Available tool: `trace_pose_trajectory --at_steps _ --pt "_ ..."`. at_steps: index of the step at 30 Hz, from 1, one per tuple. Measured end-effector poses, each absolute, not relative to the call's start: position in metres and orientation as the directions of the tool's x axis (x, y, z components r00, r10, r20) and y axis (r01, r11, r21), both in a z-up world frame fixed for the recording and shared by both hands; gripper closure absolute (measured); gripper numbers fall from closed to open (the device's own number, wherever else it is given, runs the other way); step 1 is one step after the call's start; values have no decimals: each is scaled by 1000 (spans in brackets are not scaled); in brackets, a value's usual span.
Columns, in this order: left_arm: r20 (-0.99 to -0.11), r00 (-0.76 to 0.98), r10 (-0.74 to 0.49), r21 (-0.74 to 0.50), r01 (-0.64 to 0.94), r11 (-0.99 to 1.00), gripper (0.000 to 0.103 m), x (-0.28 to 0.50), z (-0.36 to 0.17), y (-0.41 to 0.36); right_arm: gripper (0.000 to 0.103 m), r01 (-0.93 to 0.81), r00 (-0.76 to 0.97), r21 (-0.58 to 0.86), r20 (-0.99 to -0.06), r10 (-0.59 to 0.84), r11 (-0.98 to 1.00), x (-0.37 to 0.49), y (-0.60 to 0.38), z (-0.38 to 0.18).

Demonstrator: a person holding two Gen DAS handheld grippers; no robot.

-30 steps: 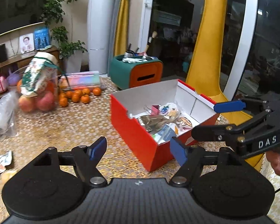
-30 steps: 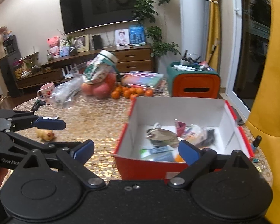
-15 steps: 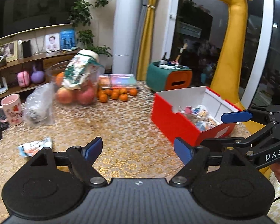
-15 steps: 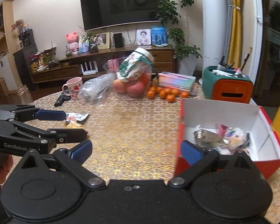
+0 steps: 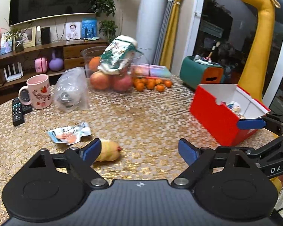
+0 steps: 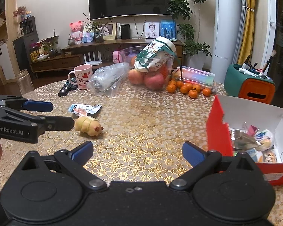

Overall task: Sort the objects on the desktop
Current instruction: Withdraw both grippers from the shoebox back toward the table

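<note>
A small yellow toy (image 5: 108, 150) (image 6: 88, 125) lies on the gold-patterned table (image 5: 141, 120), with a flat snack packet (image 5: 69, 134) (image 6: 84, 109) just behind it. My left gripper (image 5: 139, 150) hovers low over the table, its jaws opening and nothing between them; the toy peeks out beside its left fingertip. The left gripper (image 6: 56, 114) also shows at the left of the right wrist view, its tips close to the toy. My right gripper (image 6: 137, 153) is open and empty over bare table. A red box (image 6: 218, 131) (image 5: 215, 120) holding several small items stands on the right.
Farther back stand a pink mug (image 6: 83, 77), a remote (image 6: 65, 89), a clear plastic bag (image 6: 107, 81), a fruit bowl with apples (image 6: 151, 71), loose tangerines (image 6: 188, 89), a teal-orange organiser (image 6: 252, 86) and a glass jar (image 6: 25, 83). A yellow giraffe figure (image 5: 258, 43) rises behind the box.
Both grippers have swung left, away from the red box and toward the toy and packet. The left gripper's jaws have widened. The box has slid to the right in both views.
</note>
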State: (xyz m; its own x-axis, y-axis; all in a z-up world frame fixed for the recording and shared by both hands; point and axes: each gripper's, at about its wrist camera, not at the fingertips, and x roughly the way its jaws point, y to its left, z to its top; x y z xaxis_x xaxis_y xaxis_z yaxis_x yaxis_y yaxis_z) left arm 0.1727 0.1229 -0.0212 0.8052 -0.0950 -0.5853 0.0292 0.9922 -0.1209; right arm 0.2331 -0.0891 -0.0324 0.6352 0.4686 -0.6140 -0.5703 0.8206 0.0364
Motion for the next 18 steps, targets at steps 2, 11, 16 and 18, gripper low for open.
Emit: trace_pose_trajectory --at_steps 2,11,16,18 --pt "-587 805 -89 -117 24 993 3 178 -27 133 2 -562 647 24 -610 457 827 233 -79 -37" --pt "-618 784 -52 -107 -19 994 3 209 -53 176 2 -558 672 -15 -595 441 830 238 -35 -60" --pt "-630 776 -21 -95 -50 994 3 231 -65 199 2 -591 649 -21 -606 460 807 242 -8 -73" --pt "-634 773 -12 -93 -60 994 3 240 -70 208 2 -603 638 -19 -611 468 798 244 1 -78"
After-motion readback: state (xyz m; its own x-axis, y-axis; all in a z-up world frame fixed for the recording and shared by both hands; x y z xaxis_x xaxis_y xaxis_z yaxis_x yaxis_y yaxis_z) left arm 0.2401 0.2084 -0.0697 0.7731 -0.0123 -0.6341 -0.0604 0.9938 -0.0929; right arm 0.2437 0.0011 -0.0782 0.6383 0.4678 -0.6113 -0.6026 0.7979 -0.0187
